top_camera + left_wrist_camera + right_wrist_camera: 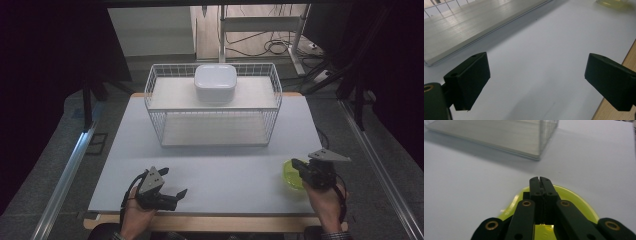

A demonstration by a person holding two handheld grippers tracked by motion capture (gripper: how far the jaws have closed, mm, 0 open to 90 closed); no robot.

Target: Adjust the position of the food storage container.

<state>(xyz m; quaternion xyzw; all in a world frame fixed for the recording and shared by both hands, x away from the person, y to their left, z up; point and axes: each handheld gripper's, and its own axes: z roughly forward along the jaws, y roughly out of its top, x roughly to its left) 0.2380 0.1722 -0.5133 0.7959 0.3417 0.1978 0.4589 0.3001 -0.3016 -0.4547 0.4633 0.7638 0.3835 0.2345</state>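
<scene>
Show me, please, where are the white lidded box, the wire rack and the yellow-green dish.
white lidded box [215, 80], high view, middle of its lid.
wire rack [216, 131], high view, front mesh wall.
yellow-green dish [576, 202], right gripper view, its rim right of the jaws.

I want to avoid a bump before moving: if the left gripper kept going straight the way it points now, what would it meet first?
Probably nothing close. The left gripper, jaws wide apart, points over bare white tabletop. The wire basket sits off to the left of that line and the yellow-green dish off to the right, though depth is hard to judge.
</scene>
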